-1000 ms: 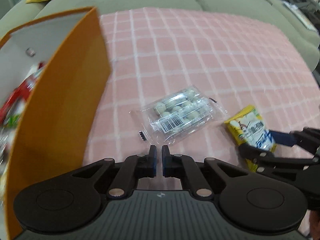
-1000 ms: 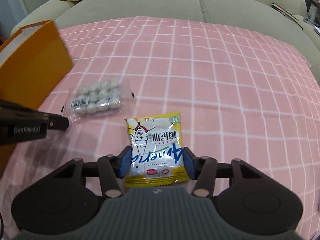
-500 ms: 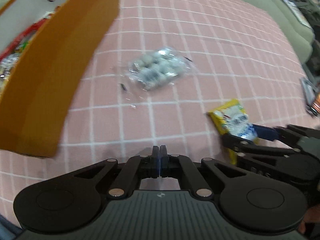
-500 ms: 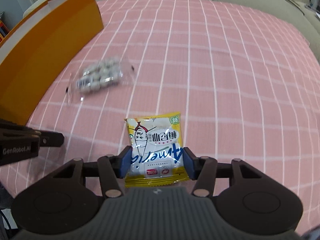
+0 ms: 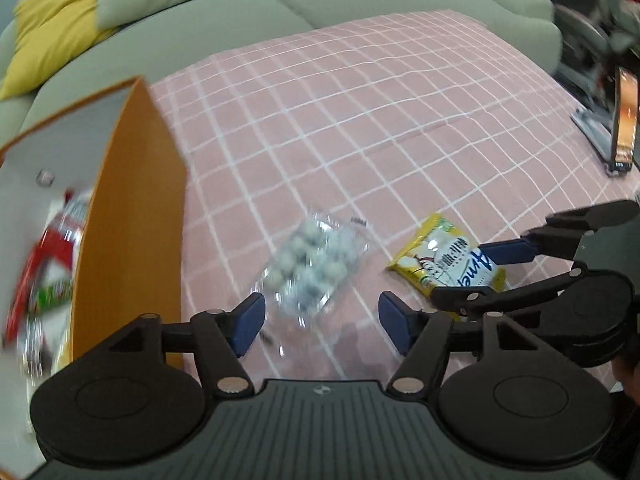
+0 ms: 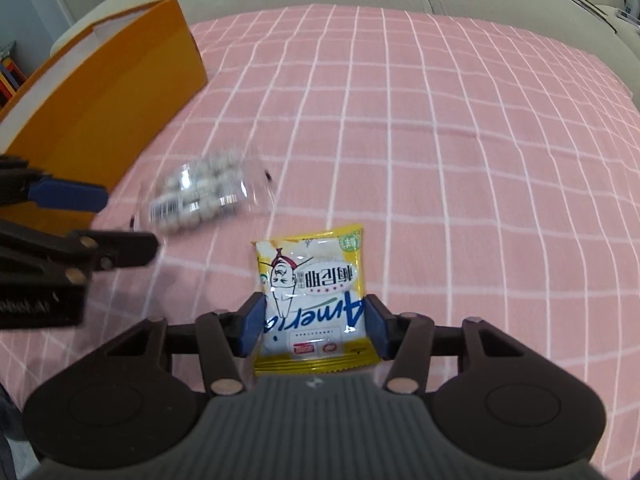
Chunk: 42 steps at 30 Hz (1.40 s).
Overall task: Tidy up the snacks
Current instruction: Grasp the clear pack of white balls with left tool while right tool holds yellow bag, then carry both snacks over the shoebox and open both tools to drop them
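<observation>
Gripping the yellow snack packet [image 6: 311, 300] in my right gripper [image 6: 314, 330]; left gripper [image 5: 320, 322], jaws just opened wide and empty, hovers over the clear candy pack [image 5: 310, 266] beside the orange box [image 5: 132, 232]. Next: grab it, I reckon.

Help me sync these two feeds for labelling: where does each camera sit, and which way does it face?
Left wrist: on the left gripper, looking down past its just-opened fingers at the clear pack; the box on its left, the right gripper on its right.
Right wrist: on the right gripper, clamped on the yellow bag; the left gripper enters at left.
Shared: pack, bag, box, pink cloth.
</observation>
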### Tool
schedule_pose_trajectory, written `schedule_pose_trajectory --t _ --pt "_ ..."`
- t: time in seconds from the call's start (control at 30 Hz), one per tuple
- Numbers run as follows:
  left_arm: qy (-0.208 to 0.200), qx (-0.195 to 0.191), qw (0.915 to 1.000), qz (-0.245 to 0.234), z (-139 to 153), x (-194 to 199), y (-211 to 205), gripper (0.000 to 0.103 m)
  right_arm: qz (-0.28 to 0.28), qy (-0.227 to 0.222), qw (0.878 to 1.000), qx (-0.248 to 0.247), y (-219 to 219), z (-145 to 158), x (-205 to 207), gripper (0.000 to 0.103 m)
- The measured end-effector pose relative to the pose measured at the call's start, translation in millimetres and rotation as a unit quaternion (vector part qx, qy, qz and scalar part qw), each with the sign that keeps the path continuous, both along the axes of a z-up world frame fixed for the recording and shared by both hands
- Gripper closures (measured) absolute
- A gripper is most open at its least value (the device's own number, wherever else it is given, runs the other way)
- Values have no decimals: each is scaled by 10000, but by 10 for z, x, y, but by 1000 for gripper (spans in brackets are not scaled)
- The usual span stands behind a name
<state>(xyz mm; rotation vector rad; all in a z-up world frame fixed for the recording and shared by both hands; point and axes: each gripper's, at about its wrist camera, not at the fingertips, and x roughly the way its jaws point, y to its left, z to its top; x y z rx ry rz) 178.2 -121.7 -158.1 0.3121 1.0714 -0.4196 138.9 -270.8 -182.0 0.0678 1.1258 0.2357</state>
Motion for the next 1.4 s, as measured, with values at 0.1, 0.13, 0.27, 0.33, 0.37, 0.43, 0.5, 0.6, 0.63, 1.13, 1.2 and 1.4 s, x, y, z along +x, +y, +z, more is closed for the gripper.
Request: schedule_pose_trajectory --t 0.1,0.13,0.27,0.33,0.37,0.43,0.5,0.6,0.63,1.13,1.2,1.4 --pt "197 116 9992 -339 -85 173 -72 21 80 17 10000 56 -7 -1 76 49" --pt "265 178 9984 -468 -118 223 -91 21 119 30 9999 76 -16 2 86 45" --pt "495 523 9937 -859 -268 362 -162 19 261 60 9996 125 -64 11 68 42" --pt "623 663 9907 -1008 -352 415 -205 19 253 86 9995 190 -102 14 48 42" --pt "660 725 9894 -1074 -386 437 -219 18 244 92 9994 214 -121 19 34 42" --pt "713 815 9874 -1150 -457 478 -214 17 229 94 9995 214 -132 24 22 42" --pt "834 755 9873 -1122 -495 529 -202 16 226 104 9995 219 -148 30 2 42" --pt "946 607 9890 -958 -501 596 -160 15 192 114 9995 221 -156 31 -20 42" --pt "957 584 9896 -900 -506 608 -152 15 193 100 9995 208 -148 34 -14 42" --pt "890 156 9948 468 -407 303 -84 32 88 118 9999 11 21 -41 107 53" --pt "948 -14 9929 712 -393 268 -18 32 -47 186 9997 137 -4 -31 101 53" --pt "1016 -355 9869 1204 -350 34 200 33 -251 245 9989 302 -58 39 -13 53"
